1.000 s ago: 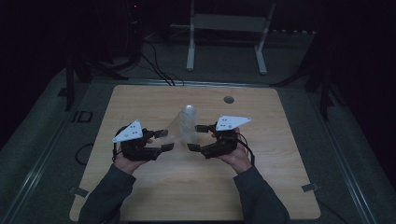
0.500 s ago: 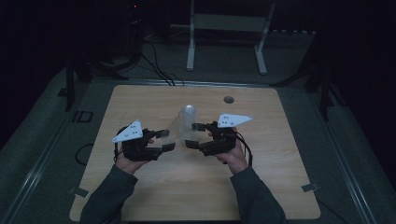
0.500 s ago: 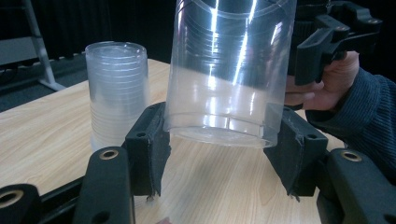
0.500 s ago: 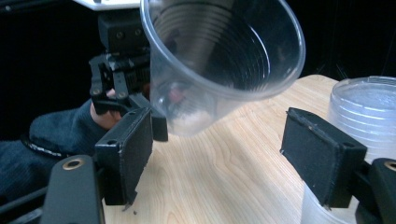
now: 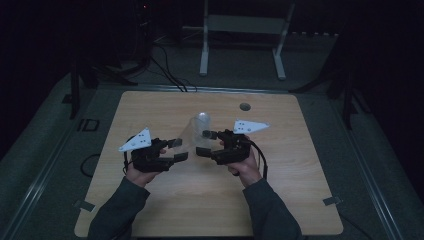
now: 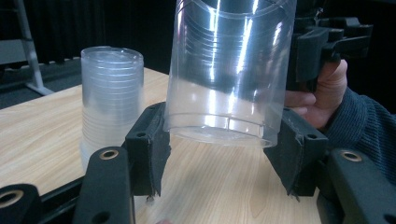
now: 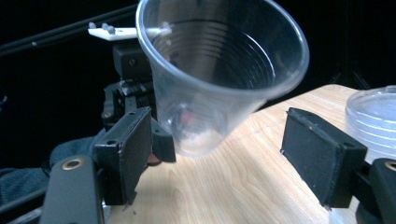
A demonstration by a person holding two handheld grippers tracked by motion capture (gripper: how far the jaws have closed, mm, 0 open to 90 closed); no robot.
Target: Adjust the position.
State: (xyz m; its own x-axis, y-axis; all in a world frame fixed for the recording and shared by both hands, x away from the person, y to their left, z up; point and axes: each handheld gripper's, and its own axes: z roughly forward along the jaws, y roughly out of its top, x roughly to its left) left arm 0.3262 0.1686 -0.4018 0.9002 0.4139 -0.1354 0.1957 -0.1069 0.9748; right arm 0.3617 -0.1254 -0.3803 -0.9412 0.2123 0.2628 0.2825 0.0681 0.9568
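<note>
Now your left gripper [image 6: 219,161] clamps the base of a clear plastic cup [image 6: 231,70], lifted off the wooden table [image 5: 165,107] and tilted. A second ago both grippers flanked the cup stack [image 6: 112,105]; since then your right gripper [image 7: 233,154] has released, jaws wide around the cup. The stack sits at 12 o'clock. One cup looks separated; placing it probably comes next.
</note>
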